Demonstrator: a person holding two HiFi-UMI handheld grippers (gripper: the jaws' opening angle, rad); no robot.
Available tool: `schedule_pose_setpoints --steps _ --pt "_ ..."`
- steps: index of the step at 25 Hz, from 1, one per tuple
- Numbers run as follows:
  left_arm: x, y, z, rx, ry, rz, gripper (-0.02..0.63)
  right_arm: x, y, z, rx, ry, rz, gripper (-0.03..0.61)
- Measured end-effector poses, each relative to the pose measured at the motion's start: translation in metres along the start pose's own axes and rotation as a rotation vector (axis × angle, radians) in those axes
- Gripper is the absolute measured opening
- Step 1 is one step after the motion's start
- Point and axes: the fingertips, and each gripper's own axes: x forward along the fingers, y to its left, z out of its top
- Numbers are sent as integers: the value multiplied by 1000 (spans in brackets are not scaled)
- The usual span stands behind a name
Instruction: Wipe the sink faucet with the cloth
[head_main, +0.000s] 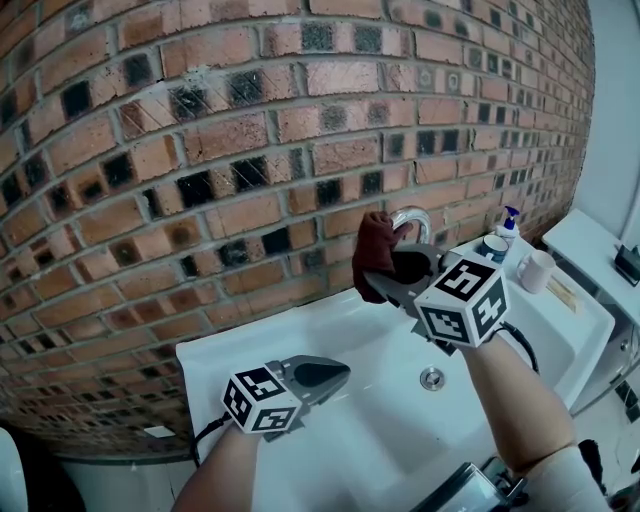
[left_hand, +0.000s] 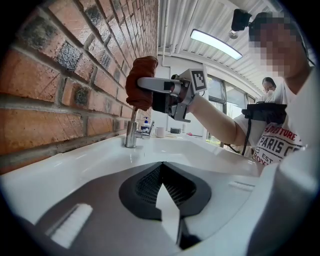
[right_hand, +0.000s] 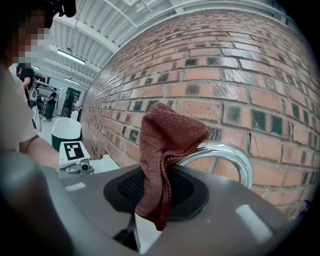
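A chrome curved faucet (head_main: 413, 222) rises at the back of a white sink (head_main: 350, 330), against the brick wall. My right gripper (head_main: 385, 275) is shut on a dark red cloth (head_main: 377, 250), and the cloth rests against the left side of the faucet's arch. In the right gripper view the cloth (right_hand: 162, 157) stands bunched up between the jaws, with the faucet arch (right_hand: 227, 155) just behind it. My left gripper (head_main: 335, 375) hangs low over the sink's left part, shut and empty. The left gripper view shows the faucet base (left_hand: 131, 134) and the cloth (left_hand: 140, 82) above it.
A white mug (head_main: 536, 270), a small jar (head_main: 493, 246) and a blue spray bottle (head_main: 509, 225) stand on the sink's right ledge. The drain (head_main: 432, 378) lies in the basin. The brick wall (head_main: 200, 150) runs close behind the faucet. A second person stands far off.
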Motion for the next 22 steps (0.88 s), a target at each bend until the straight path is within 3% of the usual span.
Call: schedule_pose_setpoints --steps 11,22 --pt "0 0 0 -1 0 0 6 -26 -39 34 -14 -56 -107 92" --pt "-1 0 0 -2 -1 -2 6 -59 -100 42 -1 -89 -292 92"
